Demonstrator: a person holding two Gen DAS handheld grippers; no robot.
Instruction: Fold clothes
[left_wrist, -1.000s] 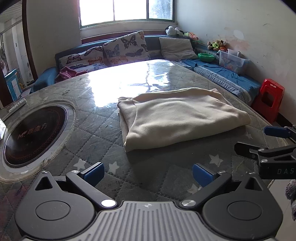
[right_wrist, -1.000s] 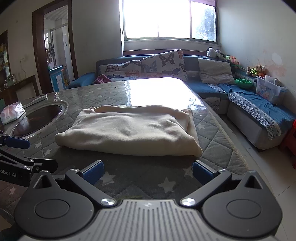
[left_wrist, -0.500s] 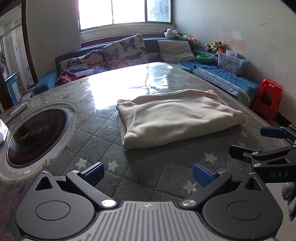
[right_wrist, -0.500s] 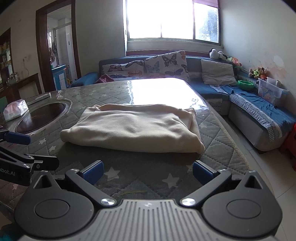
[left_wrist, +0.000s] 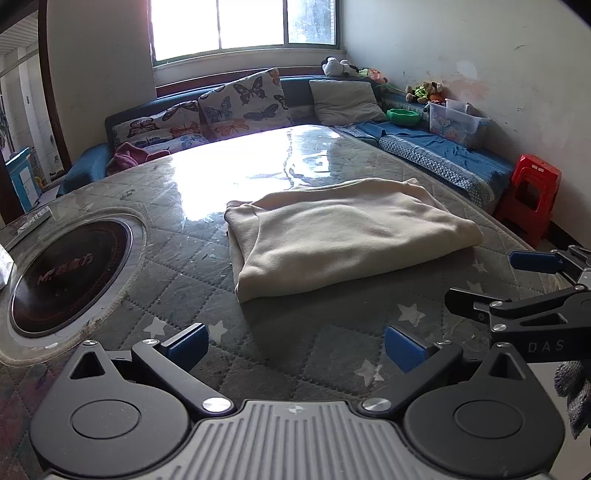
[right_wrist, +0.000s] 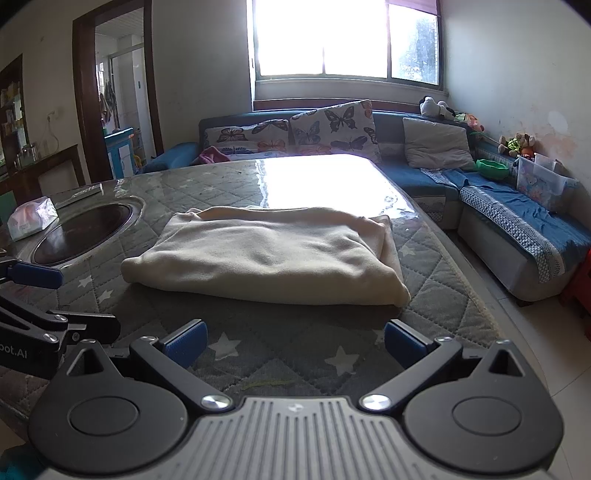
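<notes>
Both cams ride low over the near edge of the worktop (left_wrist: 177, 266), looking fwd past their own wide-apart jaws toward the window. Left wrist view sits left, angled right; right wrist view sits right, angled left. Both share the folded cream cloth (left_wrist: 343, 236) (right_wrist: 266, 254), near & centred, plus the sofa (right_wrist: 424, 184).

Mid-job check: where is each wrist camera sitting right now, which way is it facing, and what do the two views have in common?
Left wrist: behind the open left tongs, low at the table's near edge, facing the folded cream garment, sofa and window; right tongs at right edge.
Right wrist: behind the open right tongs, facing the same garment from further right; left tongs at left edge.
Shared: garment, round inset burner, butterfly cushions.
</notes>
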